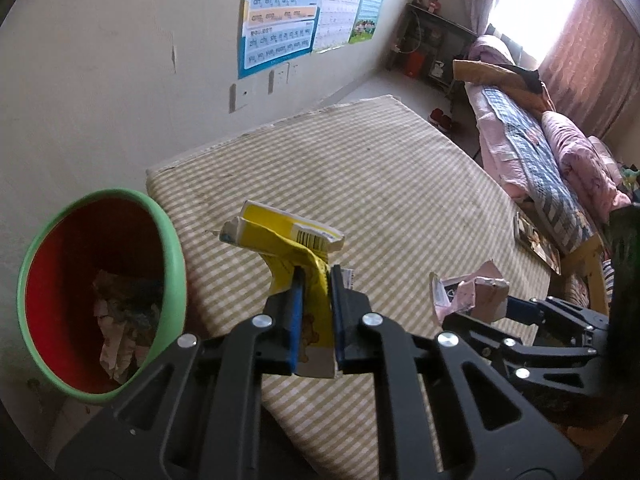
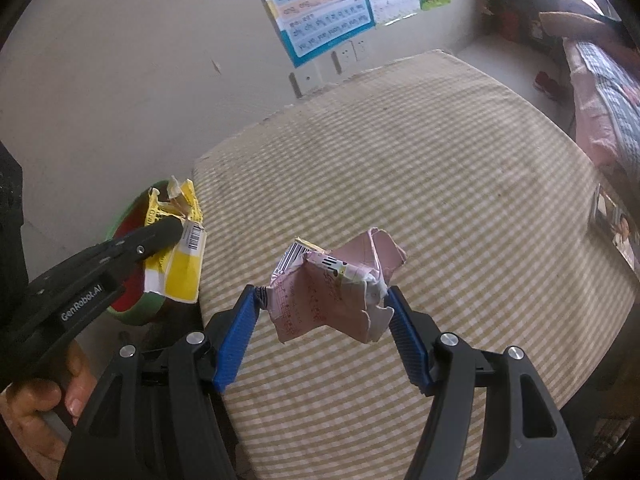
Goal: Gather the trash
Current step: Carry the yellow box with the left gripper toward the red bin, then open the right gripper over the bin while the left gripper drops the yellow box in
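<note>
yellow carton (image 1: 294, 256) is pinched tight in the left gripper (image 1: 316, 276) beside the bin (image 1: 176, 248), pink carton (image 2: 332, 292) is held in the wide-set right gripper (image 2: 324, 300)

Daylight pours in from the window (image 1: 532, 12) at the far right, blown out to white glare behind the pinkish curtain (image 1: 592, 60). The room is moderately bright, colours a little washed and hazy. The wall (image 1: 100, 80) on the left is evenly lit. Both fisheye views bend straight lines strongly and end in black corners. Near parts look sharp; far detail is soft.
</note>
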The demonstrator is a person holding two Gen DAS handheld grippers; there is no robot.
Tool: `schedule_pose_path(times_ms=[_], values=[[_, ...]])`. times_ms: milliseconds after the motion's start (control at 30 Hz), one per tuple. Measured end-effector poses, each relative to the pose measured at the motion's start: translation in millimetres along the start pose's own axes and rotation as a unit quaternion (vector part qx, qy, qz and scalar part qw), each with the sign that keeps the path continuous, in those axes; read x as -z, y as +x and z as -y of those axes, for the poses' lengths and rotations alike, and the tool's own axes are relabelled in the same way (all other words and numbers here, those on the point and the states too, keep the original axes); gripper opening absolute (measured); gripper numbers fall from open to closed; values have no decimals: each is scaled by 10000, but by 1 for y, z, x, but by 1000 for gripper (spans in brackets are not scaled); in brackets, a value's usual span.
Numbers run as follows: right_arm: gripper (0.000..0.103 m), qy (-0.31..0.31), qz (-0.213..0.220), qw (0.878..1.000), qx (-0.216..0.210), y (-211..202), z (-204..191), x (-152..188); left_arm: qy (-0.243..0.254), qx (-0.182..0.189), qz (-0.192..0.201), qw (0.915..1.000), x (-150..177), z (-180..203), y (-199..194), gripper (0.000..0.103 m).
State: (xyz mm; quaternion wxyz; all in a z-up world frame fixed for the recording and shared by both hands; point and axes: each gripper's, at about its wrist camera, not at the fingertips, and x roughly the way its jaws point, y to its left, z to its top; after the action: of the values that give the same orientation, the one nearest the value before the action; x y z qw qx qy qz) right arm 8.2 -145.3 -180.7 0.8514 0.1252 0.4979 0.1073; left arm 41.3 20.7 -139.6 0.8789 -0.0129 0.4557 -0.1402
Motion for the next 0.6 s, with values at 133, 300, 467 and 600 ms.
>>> schedule_pose_path(times_ms=[133, 300, 467, 600], values=[[63, -127, -29, 9999, 3, 2, -10, -3, -116, -55, 58, 9999, 1, -11, -4, 12], [63, -394, -69, 9992, -72, 9, -34, -12, -322, -218, 228, 9990, -1, -33, -13, 12], [63, -613, -147, 9959, -650, 24, -73, -32, -731, -749, 394, 9937, 2, -78, -25, 12], [63, -905, -275, 9900, -1048, 42, -114, -51, -1122, -1210, 315, 9858, 9, -121, -33, 12]])
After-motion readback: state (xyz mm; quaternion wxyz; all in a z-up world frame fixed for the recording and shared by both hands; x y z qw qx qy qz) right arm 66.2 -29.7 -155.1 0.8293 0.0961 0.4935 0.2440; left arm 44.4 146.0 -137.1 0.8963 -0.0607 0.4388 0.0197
